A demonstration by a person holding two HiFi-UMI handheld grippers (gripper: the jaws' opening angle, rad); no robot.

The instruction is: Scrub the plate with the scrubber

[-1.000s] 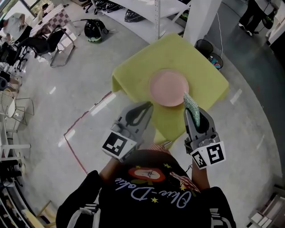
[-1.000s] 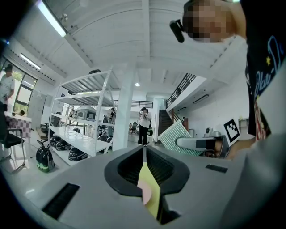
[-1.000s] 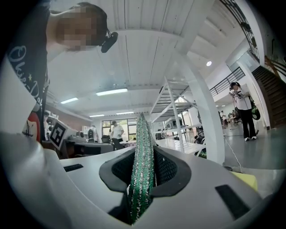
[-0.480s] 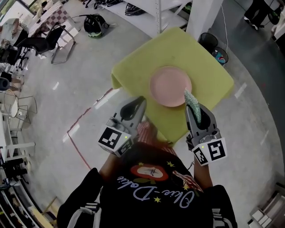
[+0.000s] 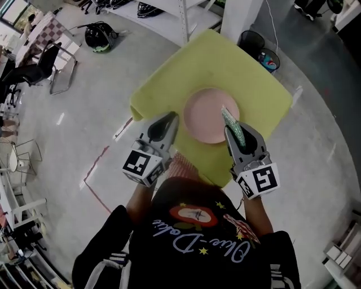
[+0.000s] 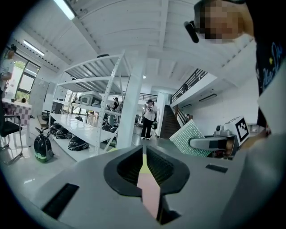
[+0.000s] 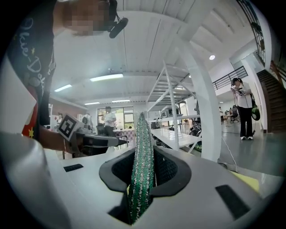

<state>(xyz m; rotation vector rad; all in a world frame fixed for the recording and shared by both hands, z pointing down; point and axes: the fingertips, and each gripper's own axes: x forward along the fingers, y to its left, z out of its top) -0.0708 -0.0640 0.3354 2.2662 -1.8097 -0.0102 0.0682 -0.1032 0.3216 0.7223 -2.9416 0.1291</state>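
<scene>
A round pink plate lies on a yellow-green table. My right gripper is shut on a green glittery scrubber, whose tip reaches over the plate's right part. The right gripper view shows the scrubber standing upright between the jaws. My left gripper is shut with nothing in it, its tip just beside the plate's left edge. In the left gripper view a strip of the plate shows through the narrow slit between the jaws, and the scrubber sticks out to the right.
Two round bins stand on the floor beyond the table's far right corner. White shelving and a helmet are further back, chairs at the left. A red tape line marks the floor. People stand far off.
Both grippers have moved forward towards the plate. The scrubber's tip has come from the plate's near right rim to over its right part. The left gripper's tip has come up beside the plate's left edge.
</scene>
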